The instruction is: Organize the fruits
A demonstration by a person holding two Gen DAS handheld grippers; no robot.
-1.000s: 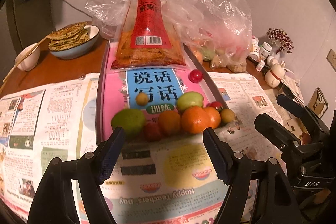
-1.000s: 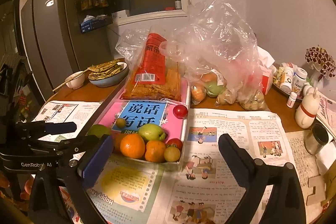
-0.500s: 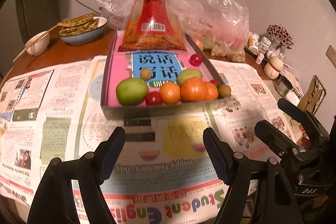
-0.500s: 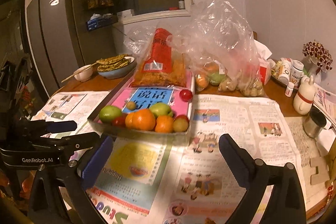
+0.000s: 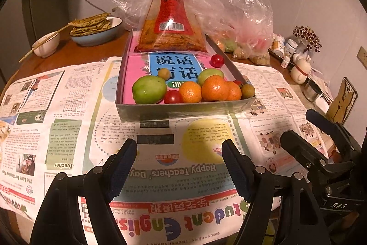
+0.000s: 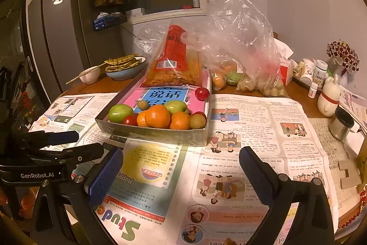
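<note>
A shallow grey tray lined with a pink book holds a cluster of fruit at its near end. There is a green apple, a second green apple, oranges, a red tomato and small brownish fruits. Another red tomato lies further back. My left gripper is open over the newspaper, short of the tray, and holds nothing. In the right wrist view my right gripper is also open and empty, in front of the tray and the oranges.
A red snack bag stands at the tray's far end. Clear plastic bags of fruit sit behind it on the right. A bowl of flatbread and a small white bowl are at the back left. A metal cup and bottles stand at the right. Newspaper covers the table.
Both grippers have drawn back from the tray, so the fruit now lies well beyond the fingertips. Both stayed open and empty.
</note>
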